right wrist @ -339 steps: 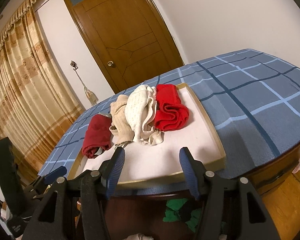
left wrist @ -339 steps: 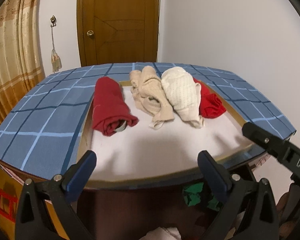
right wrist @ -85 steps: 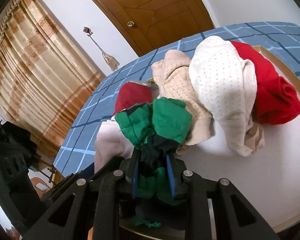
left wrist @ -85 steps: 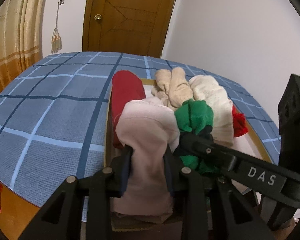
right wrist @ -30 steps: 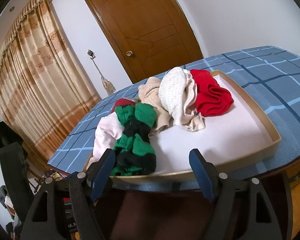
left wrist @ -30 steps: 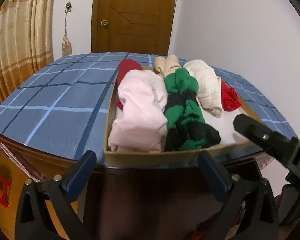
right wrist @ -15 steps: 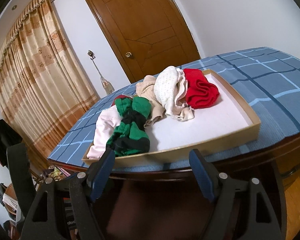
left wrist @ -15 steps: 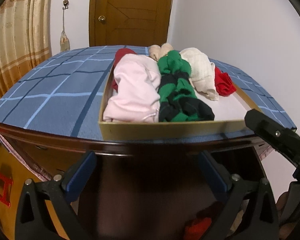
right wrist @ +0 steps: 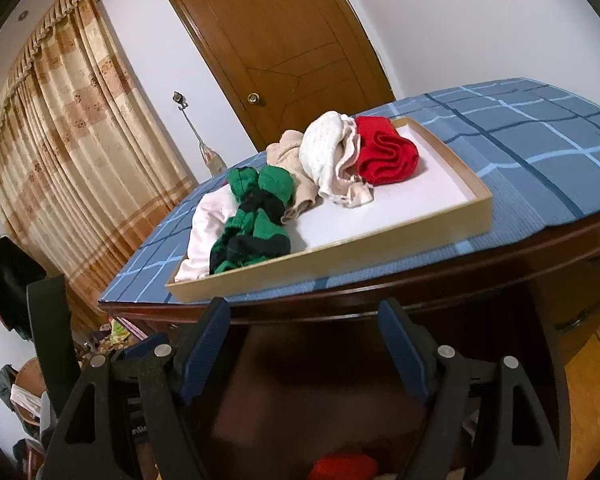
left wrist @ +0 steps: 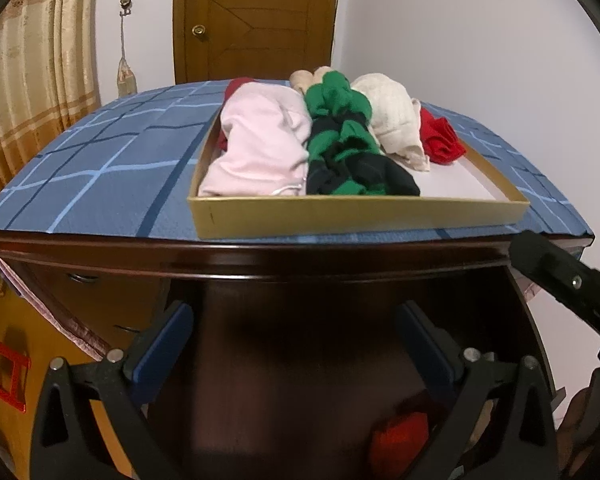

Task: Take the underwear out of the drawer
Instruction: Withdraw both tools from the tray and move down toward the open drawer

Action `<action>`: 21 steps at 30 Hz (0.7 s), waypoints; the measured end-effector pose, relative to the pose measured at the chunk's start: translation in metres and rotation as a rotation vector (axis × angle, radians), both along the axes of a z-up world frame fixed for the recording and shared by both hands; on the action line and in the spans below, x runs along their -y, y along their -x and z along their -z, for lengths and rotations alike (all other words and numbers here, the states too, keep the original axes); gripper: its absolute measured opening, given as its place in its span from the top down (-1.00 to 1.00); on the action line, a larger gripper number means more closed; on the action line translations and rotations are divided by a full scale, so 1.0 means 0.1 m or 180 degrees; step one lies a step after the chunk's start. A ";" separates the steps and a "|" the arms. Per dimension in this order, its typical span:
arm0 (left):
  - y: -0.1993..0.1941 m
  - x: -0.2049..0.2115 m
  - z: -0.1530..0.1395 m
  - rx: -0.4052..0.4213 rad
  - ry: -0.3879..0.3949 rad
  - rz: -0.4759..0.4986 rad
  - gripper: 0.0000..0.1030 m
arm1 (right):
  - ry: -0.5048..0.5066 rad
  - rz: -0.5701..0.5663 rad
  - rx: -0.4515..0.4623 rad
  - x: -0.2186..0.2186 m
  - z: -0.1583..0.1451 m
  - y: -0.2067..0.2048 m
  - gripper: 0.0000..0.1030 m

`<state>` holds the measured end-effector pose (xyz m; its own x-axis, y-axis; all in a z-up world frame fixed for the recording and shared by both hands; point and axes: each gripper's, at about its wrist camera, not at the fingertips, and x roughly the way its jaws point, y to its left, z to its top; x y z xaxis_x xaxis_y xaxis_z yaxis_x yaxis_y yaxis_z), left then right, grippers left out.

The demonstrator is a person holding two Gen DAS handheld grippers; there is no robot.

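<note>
Both grippers are open and empty, below the dresser top in front of the dark open drawer (left wrist: 300,380). My left gripper (left wrist: 294,336) and my right gripper (right wrist: 304,328) hang over the drawer. A red garment (left wrist: 400,440) lies in the drawer; it also shows in the right wrist view (right wrist: 342,466). On top, a shallow tan tray (left wrist: 356,218) holds rolled underwear: pink (left wrist: 260,140), green and black (left wrist: 348,148), cream (left wrist: 392,120), beige and red (left wrist: 440,140). The tray (right wrist: 340,256) also shows in the right wrist view.
A blue checked cloth (left wrist: 100,168) covers the dresser top. A brown door (left wrist: 256,20) and white wall stand behind. Curtains (right wrist: 72,140) hang at the left. A red crate (left wrist: 0,372) sits on the floor at the left.
Both grippers have dropped lower, from level with the tray to in front of the drawer. A red garment in the drawer has come into view. The underwear in the tray has not moved.
</note>
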<state>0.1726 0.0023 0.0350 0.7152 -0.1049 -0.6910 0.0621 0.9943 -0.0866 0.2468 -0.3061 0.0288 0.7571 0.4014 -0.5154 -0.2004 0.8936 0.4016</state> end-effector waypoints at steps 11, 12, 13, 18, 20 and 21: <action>0.11 0.04 0.07 -0.0061 -0.0002 0.0065 -0.99 | 0.0007 0.0055 -0.0147 0.18 0.05 0.26 -0.52; 0.12 0.04 0.07 -0.0065 -0.0005 0.0072 -0.99 | 0.0020 0.0061 -0.0164 0.19 0.07 0.28 -0.52; 0.13 0.04 0.08 -0.0069 -0.0009 0.0079 -0.99 | 0.0032 0.0055 -0.0181 0.20 0.09 0.30 -0.52; 0.19 0.05 0.09 -0.0086 -0.0009 0.0128 -0.99 | 0.0086 0.0072 -0.0247 0.24 0.16 0.41 -0.52; 0.22 0.05 0.11 -0.0093 -0.0028 0.0150 -0.99 | 0.0136 0.0085 -0.0261 0.25 0.19 0.44 -0.52; 0.23 0.05 0.11 -0.0100 -0.0034 0.0160 -0.99 | 0.0145 0.0091 -0.0273 0.26 0.20 0.45 -0.52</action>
